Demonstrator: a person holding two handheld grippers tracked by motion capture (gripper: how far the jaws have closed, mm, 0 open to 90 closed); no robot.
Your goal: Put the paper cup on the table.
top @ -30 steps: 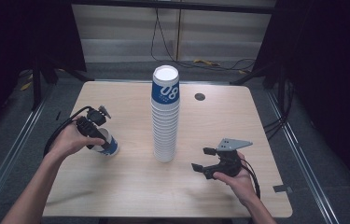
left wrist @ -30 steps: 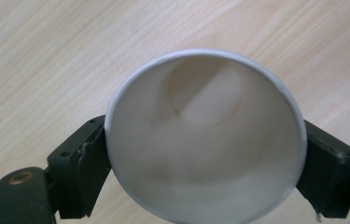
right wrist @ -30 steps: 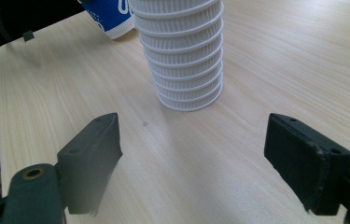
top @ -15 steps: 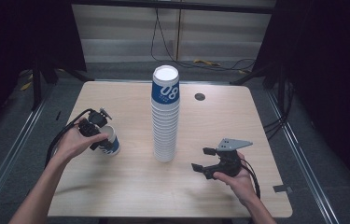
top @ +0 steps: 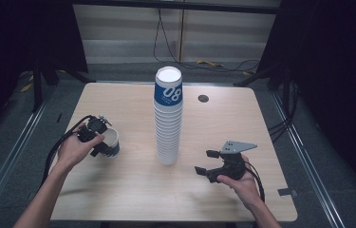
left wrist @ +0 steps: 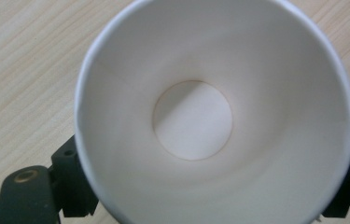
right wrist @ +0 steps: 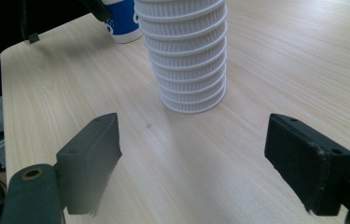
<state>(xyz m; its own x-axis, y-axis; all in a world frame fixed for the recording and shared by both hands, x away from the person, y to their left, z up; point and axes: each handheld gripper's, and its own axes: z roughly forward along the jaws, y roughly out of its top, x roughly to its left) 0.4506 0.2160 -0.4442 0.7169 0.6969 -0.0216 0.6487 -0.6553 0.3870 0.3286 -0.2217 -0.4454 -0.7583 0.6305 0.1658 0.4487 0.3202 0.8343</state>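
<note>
The cup (top: 110,143), blue outside and white inside, sits at the left side of the desk (top: 118,199), mouth up, pinched at its sides by the jaws of the left gripper (top: 100,141). A tall cup stack (top: 168,118) stands mid-desk. The right gripper (top: 205,163) rests near the stack's right, jaws spread with nothing between them, pointing toward the stack's base.

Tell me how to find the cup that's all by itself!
Start at the tall stack of cups in the middle of the wooden table. Look toward the table's left edge, where the left gripper holds a single cup. It's short, blue-sided, white inside, and apart from the stack.
</note>
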